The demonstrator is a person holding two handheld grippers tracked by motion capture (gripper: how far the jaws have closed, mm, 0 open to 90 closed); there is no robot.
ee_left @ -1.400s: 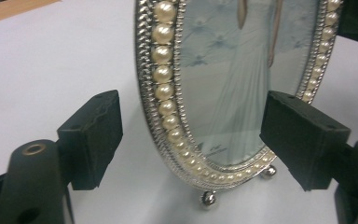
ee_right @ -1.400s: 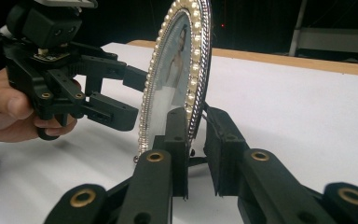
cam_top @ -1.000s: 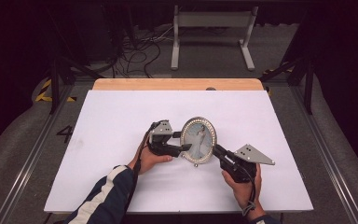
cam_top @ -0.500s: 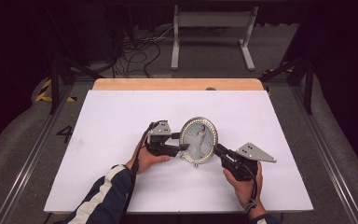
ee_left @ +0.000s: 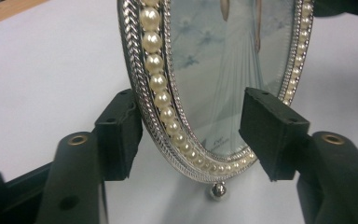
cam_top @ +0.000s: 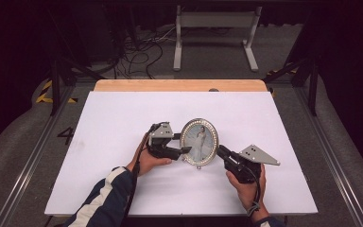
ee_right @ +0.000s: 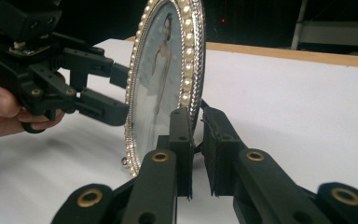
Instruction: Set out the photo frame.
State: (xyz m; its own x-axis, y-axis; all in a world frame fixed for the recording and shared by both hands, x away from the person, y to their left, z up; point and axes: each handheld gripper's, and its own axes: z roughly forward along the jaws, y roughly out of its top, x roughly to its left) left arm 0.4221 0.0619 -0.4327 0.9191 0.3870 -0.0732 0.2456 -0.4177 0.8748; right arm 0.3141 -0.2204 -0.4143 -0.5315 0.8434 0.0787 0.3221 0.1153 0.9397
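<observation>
Two tools: low centre of the high view, flanking the frame.
Right tool (cam_top: 223,152): jaws pinched on the oval picture frame (cam_top: 199,142) at its right rim.
Left tool (cam_top: 185,150): jaws parted, straddling its left rim.
Frame: upright, mid-frame on the white tabletop (cam_top: 123,113).

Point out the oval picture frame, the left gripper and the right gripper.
oval picture frame (cam_top: 199,142): high view, middle of the glass.
left gripper (cam_top: 185,143): high view, midway between its fingertips at the frame's left rim.
right gripper (ee_right: 196,137): right gripper view, midway between its fingertips around the frame's edge.
</observation>
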